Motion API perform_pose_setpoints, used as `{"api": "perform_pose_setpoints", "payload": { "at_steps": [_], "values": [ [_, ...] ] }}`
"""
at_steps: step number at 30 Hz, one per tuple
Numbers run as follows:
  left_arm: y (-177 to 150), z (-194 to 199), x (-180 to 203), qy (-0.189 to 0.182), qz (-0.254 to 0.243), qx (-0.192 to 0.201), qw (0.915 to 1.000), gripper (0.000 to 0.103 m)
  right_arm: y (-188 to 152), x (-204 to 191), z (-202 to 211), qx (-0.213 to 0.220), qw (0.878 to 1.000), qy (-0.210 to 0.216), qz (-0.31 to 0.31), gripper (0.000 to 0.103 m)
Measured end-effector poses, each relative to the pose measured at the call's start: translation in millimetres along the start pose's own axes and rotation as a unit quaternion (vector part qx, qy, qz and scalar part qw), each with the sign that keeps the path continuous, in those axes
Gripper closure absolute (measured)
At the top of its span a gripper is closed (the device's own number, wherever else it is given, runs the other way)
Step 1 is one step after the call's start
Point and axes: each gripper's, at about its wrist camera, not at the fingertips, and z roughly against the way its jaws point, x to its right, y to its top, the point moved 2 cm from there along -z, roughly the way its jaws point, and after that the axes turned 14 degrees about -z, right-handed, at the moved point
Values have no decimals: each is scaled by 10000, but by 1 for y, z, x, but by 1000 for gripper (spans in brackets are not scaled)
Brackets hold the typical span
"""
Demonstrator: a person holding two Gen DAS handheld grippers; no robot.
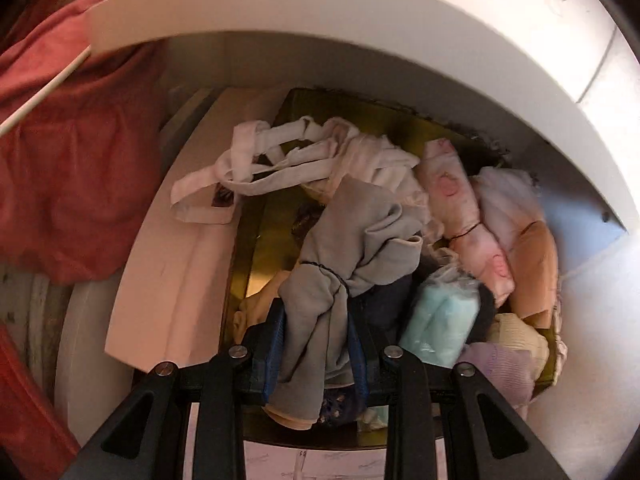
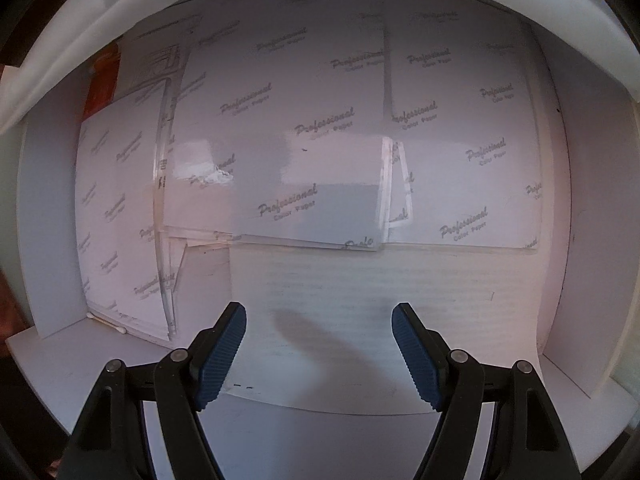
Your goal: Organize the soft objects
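In the left wrist view my left gripper (image 1: 318, 312) is shut on a grey rolled cloth bundle (image 1: 352, 248) tied with a thin black band. It hangs over a dark gold box (image 1: 260, 248) heaped with soft items: a white strappy garment (image 1: 280, 156), a pink printed roll (image 1: 464, 216), a pale blue packet (image 1: 440, 320), a peach piece (image 1: 536, 268) and a lilac piece (image 1: 500, 368). In the right wrist view my right gripper (image 2: 319, 344) is open with nothing between its fingers. It points down at a white compartment floor (image 2: 360, 292).
A curved white board (image 1: 360, 28) arcs over the box. Red fabric (image 1: 68, 168) lies at the left. Under my right gripper are clear acrylic dividers (image 2: 164, 200) on sheets printed "Professional Color Paper" (image 2: 304, 200), white side walls (image 2: 580, 220) and a cotton swab (image 2: 106, 322).
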Motion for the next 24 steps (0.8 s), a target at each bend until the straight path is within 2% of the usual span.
{"api": "perform_pose_setpoints", "payload": {
  "at_steps": [4, 6, 15, 24],
  "values": [
    [-4, 11, -8, -252, 172, 97, 9995, 66, -1, -4, -2, 21, 10000, -17, -4, 27],
    [-7, 15, -9, -238, 136, 139, 9995, 65, -1, -5, -2, 42, 10000, -35, 17, 27],
    [-15, 41, 10, -172, -311, 449, 9984, 64, -5, -12, 2, 163, 9998, -95, 113, 27],
    [-35, 61, 11, -119, -343, 544, 9979, 64, -7, -16, 6, 260, 9993, -183, 201, 27]
  ]
}}
